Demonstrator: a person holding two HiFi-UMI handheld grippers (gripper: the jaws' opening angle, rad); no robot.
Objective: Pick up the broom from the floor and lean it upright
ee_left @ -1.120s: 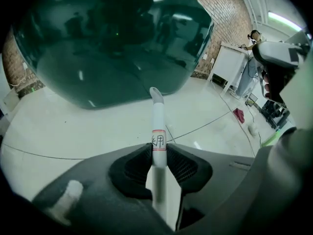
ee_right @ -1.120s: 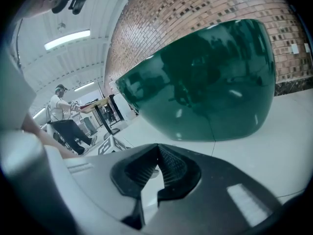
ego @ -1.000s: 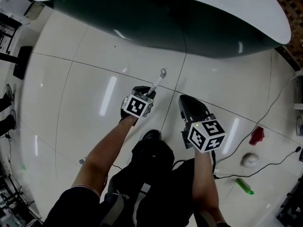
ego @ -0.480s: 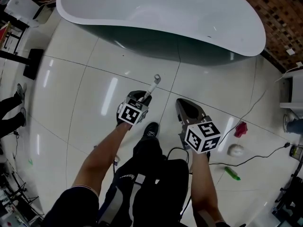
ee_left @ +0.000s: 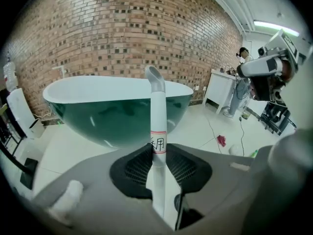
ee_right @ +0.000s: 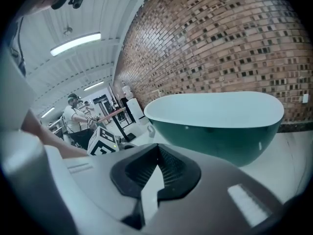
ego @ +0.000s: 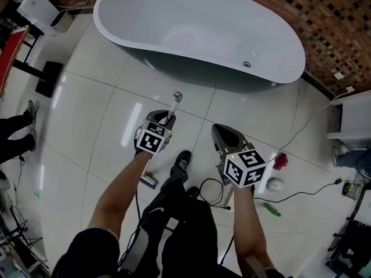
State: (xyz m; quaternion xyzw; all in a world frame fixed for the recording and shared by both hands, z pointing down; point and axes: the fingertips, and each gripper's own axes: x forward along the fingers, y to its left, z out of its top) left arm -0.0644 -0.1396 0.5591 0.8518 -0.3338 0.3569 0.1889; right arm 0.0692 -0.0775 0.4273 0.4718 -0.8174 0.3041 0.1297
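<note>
The broom's white handle [ee_left: 157,126] stands upright between the left gripper's jaws, a red-edged label on it and its hooked tip [ego: 177,97] pointing toward the tub. My left gripper [ego: 167,120] [ee_left: 157,153] is shut on that handle, well above the floor. The shaft runs down behind my left forearm, and a pale end [ego: 148,181] shows near the floor. My right gripper [ego: 220,132] [ee_right: 156,151] hangs beside it to the right, apart from the broom. Its jaws meet at the tips with nothing between them.
A green-and-white bathtub [ego: 232,68] [ee_left: 117,84] [ee_right: 215,106] lies ahead before a brick wall. On the floor at the right are a red object [ego: 281,160], a white ball [ego: 276,184], a green bottle [ego: 270,210] and a black cable [ego: 307,193]. A person's legs [ego: 16,127] show at the left edge.
Both grippers have risen well above the floor. The broom handle came up with the left gripper, and the tub and the wall now show more fully.
</note>
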